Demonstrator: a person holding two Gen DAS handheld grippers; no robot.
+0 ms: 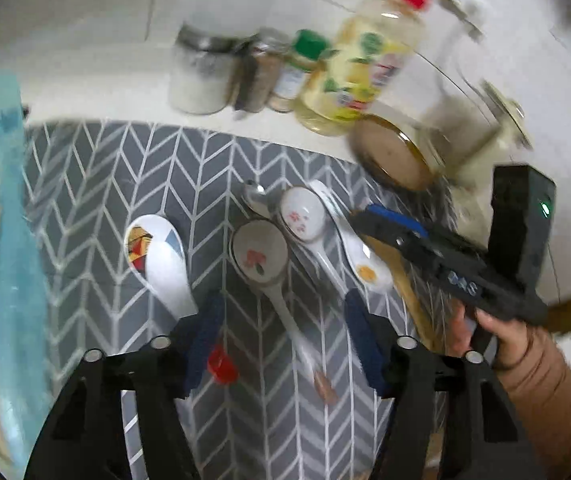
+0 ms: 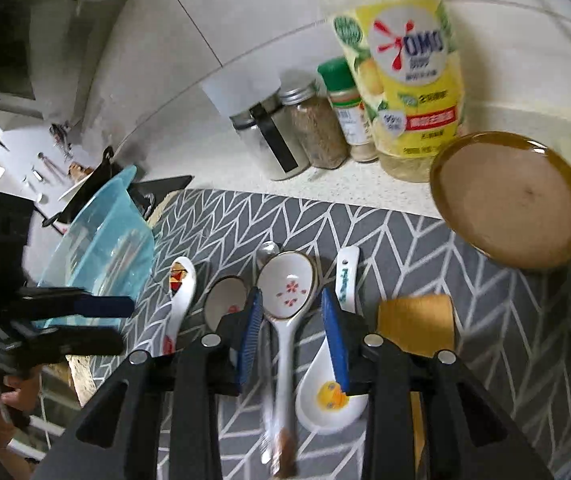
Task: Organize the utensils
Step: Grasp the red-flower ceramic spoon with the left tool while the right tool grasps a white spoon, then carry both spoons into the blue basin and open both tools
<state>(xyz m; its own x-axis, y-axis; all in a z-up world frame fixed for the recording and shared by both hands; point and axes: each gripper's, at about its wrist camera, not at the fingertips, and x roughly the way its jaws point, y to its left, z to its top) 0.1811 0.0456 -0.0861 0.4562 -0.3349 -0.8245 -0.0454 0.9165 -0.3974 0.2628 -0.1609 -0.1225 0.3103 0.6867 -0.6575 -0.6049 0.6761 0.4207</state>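
Several spoons lie side by side on a grey chevron mat (image 1: pixel 97 184). My left gripper (image 1: pixel 283 320) hangs open over the handle of a floral ceramic spoon (image 1: pixel 259 250), its pads clear of it. A white spoon with a coloured pattern (image 1: pixel 153 256) lies by the left finger. My right gripper (image 2: pixel 293 334) is open, straddling the handle of a red-flower spoon (image 2: pixel 287 284) without pressing it. A duck-print spoon (image 2: pixel 331 400) lies partly under its right finger. A metal spoon (image 2: pixel 267 250) pokes out behind. In the left wrist view the right gripper (image 1: pixel 389 228) reaches in from the right.
A wooden spatula (image 2: pixel 415 320) lies right of the spoons. A brown plate (image 2: pixel 513 200) sits at the mat's far right corner. Jars (image 2: pixel 269 132) and a yellow bottle (image 2: pixel 405 80) line the wall. A blue tub (image 2: pixel 101 248) stands at the mat's left, with my left gripper (image 2: pixel 121 324) in front of it.
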